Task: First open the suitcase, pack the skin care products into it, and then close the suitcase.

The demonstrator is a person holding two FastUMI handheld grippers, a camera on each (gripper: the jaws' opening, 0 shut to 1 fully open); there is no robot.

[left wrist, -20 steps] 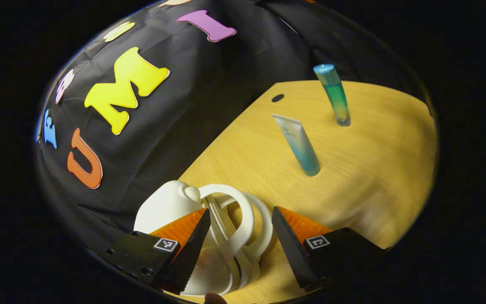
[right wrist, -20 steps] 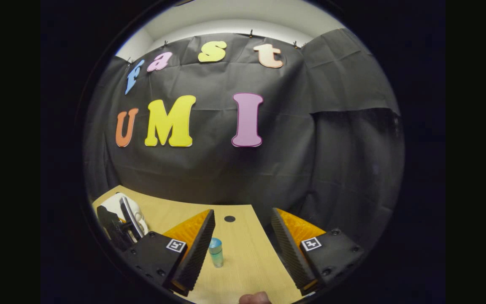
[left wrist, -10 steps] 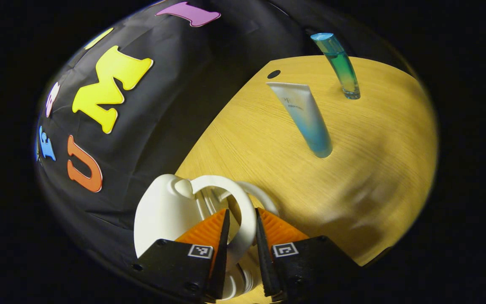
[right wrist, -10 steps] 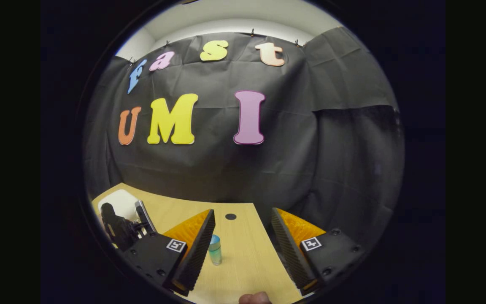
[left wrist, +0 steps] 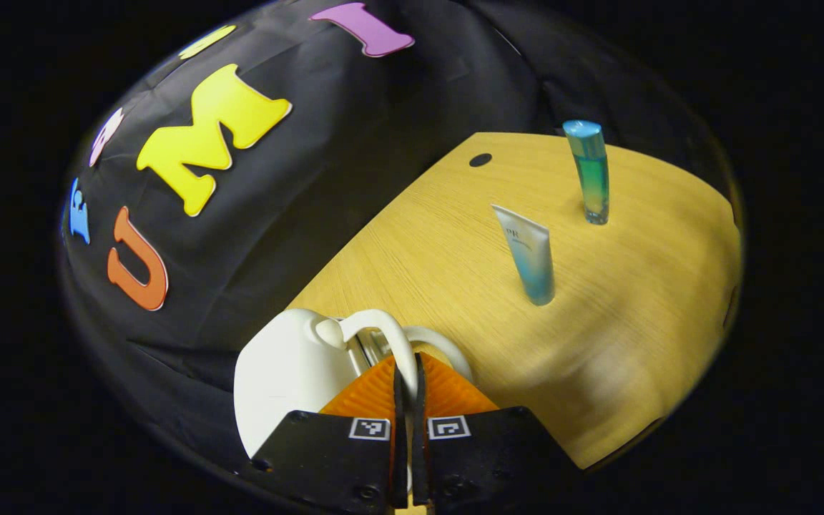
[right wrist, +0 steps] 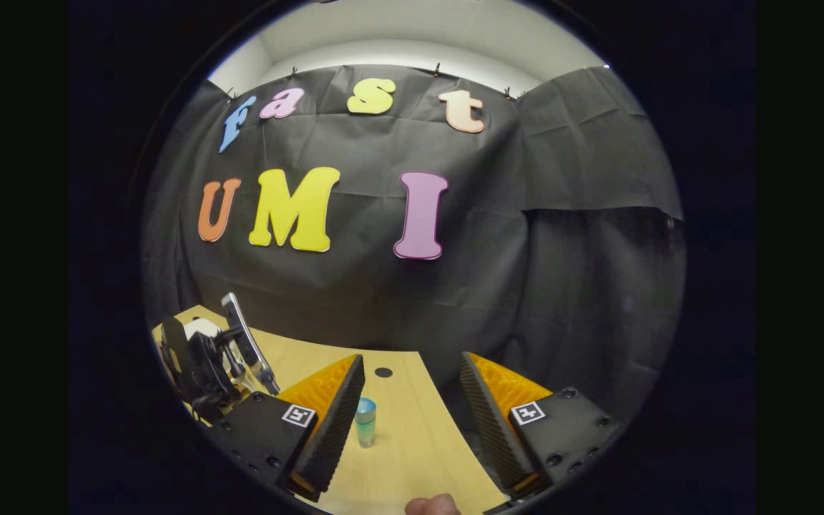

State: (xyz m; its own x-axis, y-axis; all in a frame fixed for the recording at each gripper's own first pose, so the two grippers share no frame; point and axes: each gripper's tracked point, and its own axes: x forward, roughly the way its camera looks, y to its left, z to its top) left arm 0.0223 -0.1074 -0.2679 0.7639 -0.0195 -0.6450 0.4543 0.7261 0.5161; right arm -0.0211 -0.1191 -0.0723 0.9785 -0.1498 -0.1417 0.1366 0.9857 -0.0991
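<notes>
With the left gripper [left wrist: 406,386] clamped on the suitcase [left wrist: 290,372] handle [left wrist: 383,332] at lower centre, I was opening it; next, lift. The right gripper [right wrist: 412,400] hung agape.

A wooden table [left wrist: 619,329] with a light grain stands against the black cloth wall [right wrist: 562,286]. A small dark round hole [left wrist: 480,159] sits in the tabletop near its back edge. Above the cloth runs a pale ceiling [right wrist: 412,36].
</notes>
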